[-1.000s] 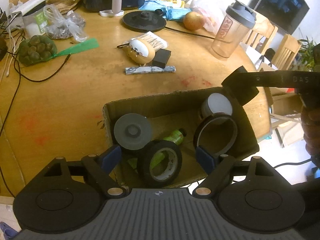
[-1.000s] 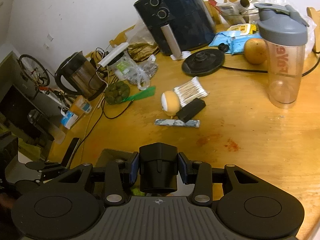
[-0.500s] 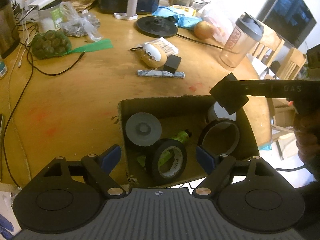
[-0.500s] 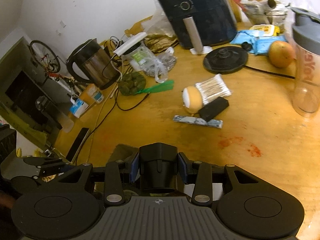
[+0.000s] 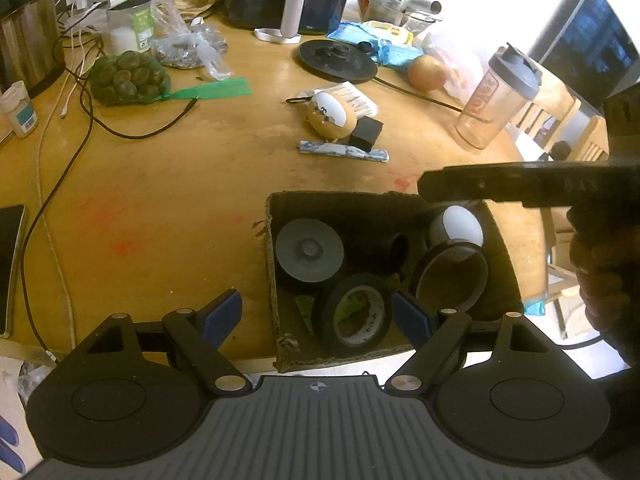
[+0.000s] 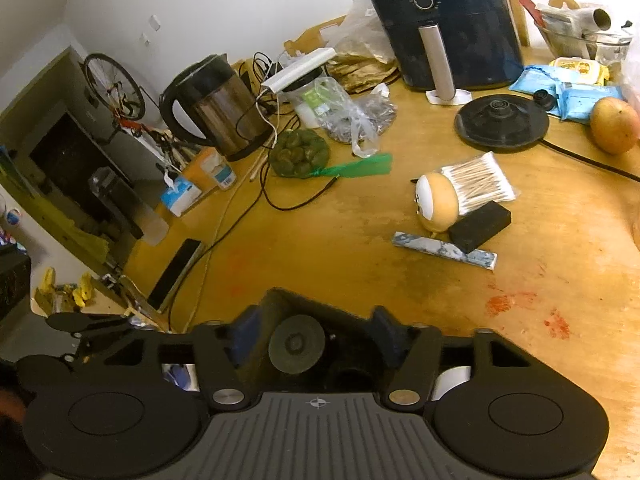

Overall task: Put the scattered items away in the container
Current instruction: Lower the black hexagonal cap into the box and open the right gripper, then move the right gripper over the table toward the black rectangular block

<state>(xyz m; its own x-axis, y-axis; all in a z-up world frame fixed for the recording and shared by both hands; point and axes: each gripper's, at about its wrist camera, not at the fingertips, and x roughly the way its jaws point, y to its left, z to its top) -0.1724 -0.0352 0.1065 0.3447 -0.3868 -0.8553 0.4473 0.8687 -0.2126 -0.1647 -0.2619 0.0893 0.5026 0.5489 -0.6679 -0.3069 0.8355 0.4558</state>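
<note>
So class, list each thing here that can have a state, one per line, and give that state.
Left gripper: open, empty, over the box's near edge.
Right gripper: open, empty, over the box.
Box: open-topped, holding items.
Tape roll: in the box, leaning.
Black cylinder: in the box, on its side.
Shaker bottle: upright, lid on.
Kettle: off its base.
Egg toy: still on the table.
</note>
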